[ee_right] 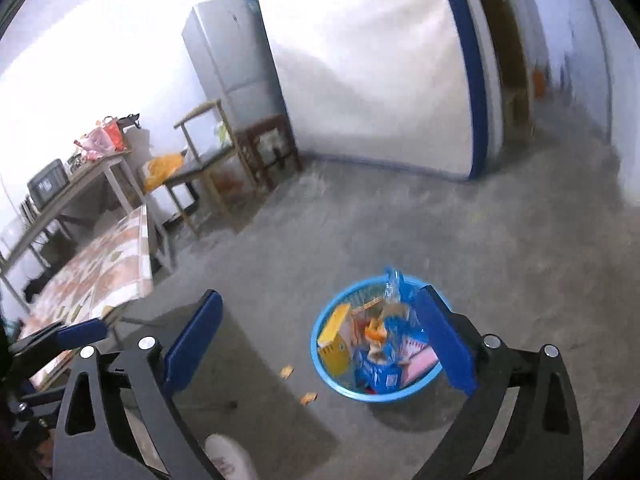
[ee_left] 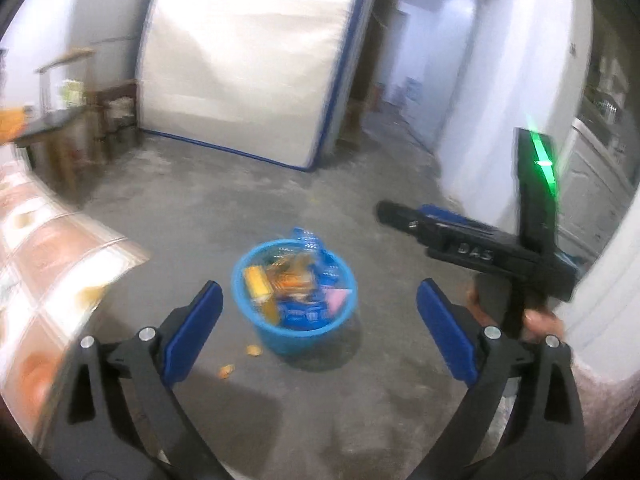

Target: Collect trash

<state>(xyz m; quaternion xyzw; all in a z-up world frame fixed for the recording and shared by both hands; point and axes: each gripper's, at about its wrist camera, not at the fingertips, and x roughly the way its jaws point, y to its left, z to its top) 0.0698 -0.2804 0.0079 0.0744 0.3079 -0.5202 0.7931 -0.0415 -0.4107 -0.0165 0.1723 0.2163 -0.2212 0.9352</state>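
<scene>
A plain household room, likely a kitchen-dining area: bare concrete floor (ee_right: 360,216), a grey refrigerator (ee_right: 236,60) in the corner against whitewashed walls, wooden stools (ee_right: 224,160) beside it, a side table (ee_right: 80,184) carrying bags, and a table with a floral cloth (ee_right: 100,272) at the left edge.

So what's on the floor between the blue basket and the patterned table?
Two small orange scraps lie on bare concrete between the blue basket and the patterned table. The right wrist view shows it best.
</scene>
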